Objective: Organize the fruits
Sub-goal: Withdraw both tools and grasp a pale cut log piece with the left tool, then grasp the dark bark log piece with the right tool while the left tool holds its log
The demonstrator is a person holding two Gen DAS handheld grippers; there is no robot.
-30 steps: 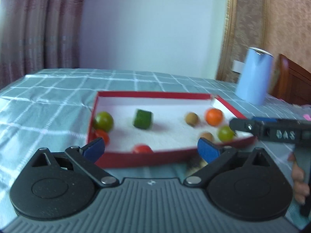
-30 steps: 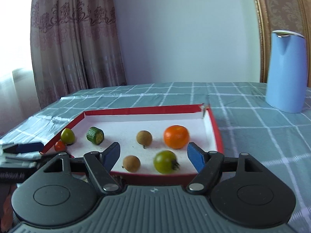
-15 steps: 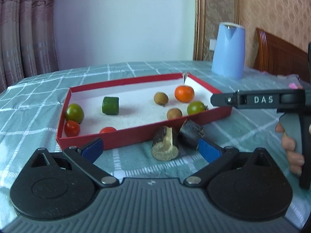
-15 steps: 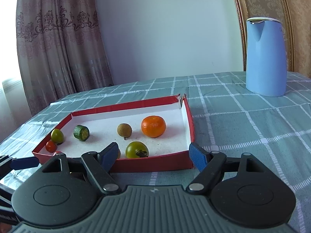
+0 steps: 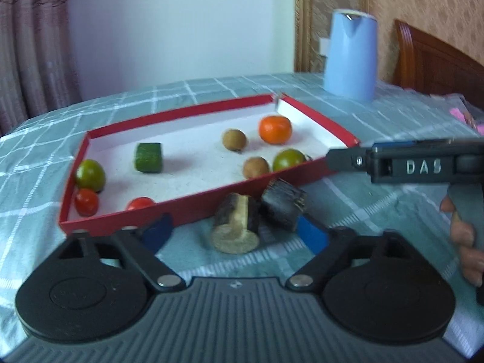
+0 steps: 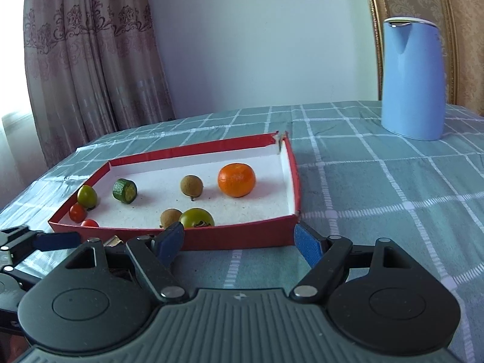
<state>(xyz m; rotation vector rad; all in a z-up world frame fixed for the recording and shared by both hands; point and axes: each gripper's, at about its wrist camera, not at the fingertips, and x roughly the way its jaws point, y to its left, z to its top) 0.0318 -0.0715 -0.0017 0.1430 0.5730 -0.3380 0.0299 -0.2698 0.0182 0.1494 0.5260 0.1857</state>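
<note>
Your left gripper (image 5: 234, 231) stands open, jaws just narrowed, bracketing two cane stubs (image 5: 257, 216) at lower centre without pressing them. Your right gripper (image 6: 239, 239) is open and empty at the tray (image 6: 236, 236) front wall. Judged mostly done: orange (image 5: 274, 129), tomatoes, longans and cucumber piece (image 5: 148, 157) lie inside; the stubs remain outside. Versus the earlier frame, the left view has swung toward the stubs, now nearer.

Surface: a table under a teal checked cloth (image 6: 378, 187).
Centre: a red tray (image 6: 242, 237) lay flat.
Far right: a blue jug (image 6: 413, 78) stood upright.
Before tray: two dark cane pieces (image 5: 239, 224) lay touching.
</note>
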